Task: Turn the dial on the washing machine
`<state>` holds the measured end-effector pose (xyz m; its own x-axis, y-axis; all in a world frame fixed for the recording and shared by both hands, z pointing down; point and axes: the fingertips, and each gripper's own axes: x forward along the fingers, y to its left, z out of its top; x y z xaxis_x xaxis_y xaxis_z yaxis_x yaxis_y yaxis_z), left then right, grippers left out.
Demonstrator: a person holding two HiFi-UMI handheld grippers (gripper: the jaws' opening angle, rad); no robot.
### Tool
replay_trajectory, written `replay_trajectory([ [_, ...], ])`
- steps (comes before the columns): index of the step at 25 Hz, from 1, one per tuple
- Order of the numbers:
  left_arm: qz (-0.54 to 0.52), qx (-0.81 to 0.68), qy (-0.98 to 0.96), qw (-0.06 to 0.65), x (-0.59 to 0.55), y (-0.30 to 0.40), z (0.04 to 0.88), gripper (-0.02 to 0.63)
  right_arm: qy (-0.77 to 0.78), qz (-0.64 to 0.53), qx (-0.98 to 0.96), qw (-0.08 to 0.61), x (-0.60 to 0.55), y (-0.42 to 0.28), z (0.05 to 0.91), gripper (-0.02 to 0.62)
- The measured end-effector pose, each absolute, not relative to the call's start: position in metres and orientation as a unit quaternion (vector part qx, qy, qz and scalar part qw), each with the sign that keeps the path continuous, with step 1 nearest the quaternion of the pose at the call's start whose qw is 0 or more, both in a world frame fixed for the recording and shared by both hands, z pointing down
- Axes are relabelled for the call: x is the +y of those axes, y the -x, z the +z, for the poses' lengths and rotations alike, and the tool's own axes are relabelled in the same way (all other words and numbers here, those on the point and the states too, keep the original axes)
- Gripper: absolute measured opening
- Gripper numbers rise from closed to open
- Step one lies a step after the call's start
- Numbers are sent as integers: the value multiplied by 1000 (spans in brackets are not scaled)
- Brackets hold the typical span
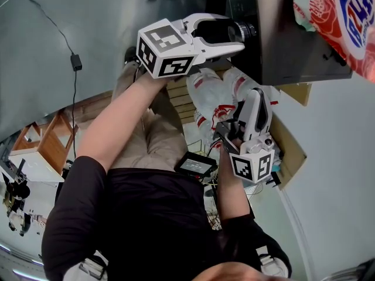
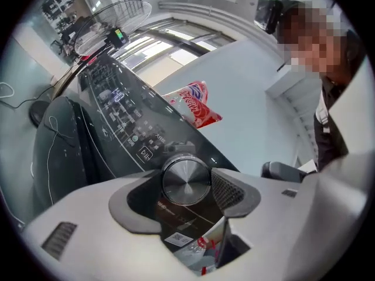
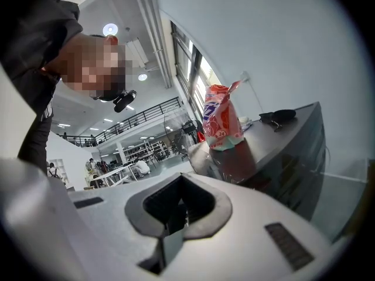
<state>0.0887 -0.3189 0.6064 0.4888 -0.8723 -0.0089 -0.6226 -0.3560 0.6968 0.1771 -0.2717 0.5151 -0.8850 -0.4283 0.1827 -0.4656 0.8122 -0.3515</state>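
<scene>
The round brushed-metal dial (image 2: 186,180) sits on the washing machine's dark slanted control panel (image 2: 117,116). My left gripper (image 2: 186,185) has a grey pad on each side of the dial, and the right pad (image 2: 231,192) presses on its rim. The head view shows this gripper (image 1: 239,33) reaching right from its marker cube to the dial (image 1: 245,30) on the machine (image 1: 293,51). My right gripper (image 1: 258,101) hangs lower, away from the machine, pointing up. Its own view shows it (image 3: 176,215) shut with nothing between its pads.
A red and white detergent bag (image 1: 340,16) stands on top of the machine. Red and white bags (image 1: 217,95) and a cardboard box (image 1: 290,142) lie on the floor below. A cable with an adapter (image 1: 76,61) runs across the grey floor at left.
</scene>
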Motion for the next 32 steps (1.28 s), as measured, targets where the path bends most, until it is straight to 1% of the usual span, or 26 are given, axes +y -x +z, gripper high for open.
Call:
replay_trajectory([
  [9,-228,-460,-777,363,-318,-87,608,261,-231,198,-951,49,-268,-179,517,2],
  [25,-259,-444,-753,411,-319,-86,610,261,-230,205,-950,50,-269,-176,519,2],
  [32,-282,-435,-732,442,-318,-84,611,261,-229,205,-950,47,-270,-173,516,2],
])
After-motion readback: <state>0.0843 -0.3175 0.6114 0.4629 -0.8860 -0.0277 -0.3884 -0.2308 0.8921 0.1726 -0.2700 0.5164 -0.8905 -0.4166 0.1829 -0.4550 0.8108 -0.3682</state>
